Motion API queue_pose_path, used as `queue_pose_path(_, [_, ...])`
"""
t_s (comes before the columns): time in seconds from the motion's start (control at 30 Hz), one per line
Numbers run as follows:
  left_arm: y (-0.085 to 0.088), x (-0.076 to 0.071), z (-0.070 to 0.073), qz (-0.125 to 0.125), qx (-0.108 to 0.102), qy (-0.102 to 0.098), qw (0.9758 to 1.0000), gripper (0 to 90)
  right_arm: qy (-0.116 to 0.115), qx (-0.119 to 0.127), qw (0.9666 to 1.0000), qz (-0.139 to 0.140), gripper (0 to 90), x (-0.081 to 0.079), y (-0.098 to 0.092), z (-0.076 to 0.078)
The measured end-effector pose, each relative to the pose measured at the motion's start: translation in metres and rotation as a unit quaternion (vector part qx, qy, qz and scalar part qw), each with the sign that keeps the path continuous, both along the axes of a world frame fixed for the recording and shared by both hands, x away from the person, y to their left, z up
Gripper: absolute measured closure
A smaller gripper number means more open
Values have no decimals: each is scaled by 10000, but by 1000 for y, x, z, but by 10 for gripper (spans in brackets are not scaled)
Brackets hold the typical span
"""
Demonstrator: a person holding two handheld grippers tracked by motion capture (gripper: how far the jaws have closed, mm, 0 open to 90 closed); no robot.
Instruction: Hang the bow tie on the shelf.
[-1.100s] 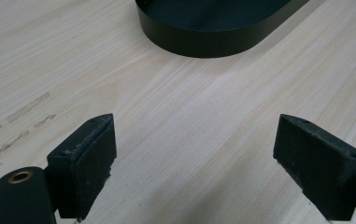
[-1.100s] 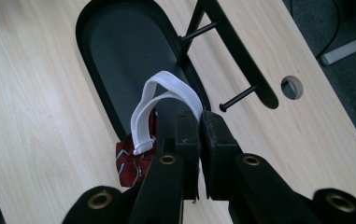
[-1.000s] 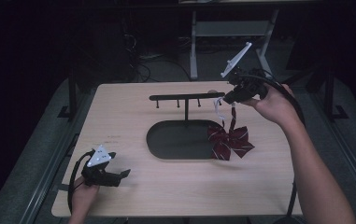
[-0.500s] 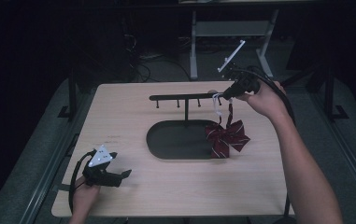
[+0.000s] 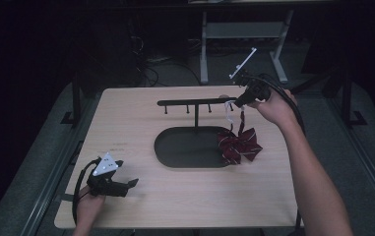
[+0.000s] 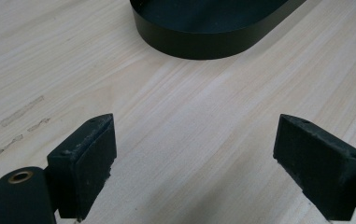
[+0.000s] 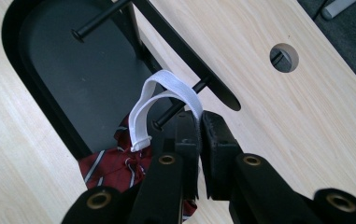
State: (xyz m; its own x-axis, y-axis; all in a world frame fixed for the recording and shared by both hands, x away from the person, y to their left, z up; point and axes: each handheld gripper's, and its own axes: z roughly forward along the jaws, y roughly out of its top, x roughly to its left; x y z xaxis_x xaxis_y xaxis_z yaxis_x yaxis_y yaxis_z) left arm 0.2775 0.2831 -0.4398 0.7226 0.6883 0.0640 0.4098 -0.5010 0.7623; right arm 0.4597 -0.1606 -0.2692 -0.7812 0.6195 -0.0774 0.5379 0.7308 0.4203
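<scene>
A dark-red striped bow tie hangs by its white elastic strap from my right gripper, which is shut on the strap at the right end of the black stand's peg bar. In the right gripper view the strap loops over the outermost peg, just ahead of the right gripper; the bow dangles beside the oval base. My left gripper rests open on the table at the front left, nothing between its fingers.
The stand's oval black base sits mid-table, with its rim ahead of the left gripper. Several pegs hang from the bar. A cable hole pierces the wooden tabletop. Metal frame legs stand behind the table.
My right hand has come down and leftward to the bar's right end, bringing the strap onto the end peg and lowering the bow toward the base. The left gripper stayed still.
</scene>
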Motion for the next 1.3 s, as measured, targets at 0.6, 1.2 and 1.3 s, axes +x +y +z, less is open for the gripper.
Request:
queue_pose_path(0.6, [0,1,0,-2,-2,23,10000,132,65,-1,10000,19,810,2,-1,-8])
queue_pose_path(1.2, [-1,2,-1,46,-63,17,10000,132,74,92,9998,136,778,-1,-6,-11])
queue_pose_path(1.3, [-1,2,-1,51,-70,23,10000,132,98,66,9998,130,770,-1,-6,-11])
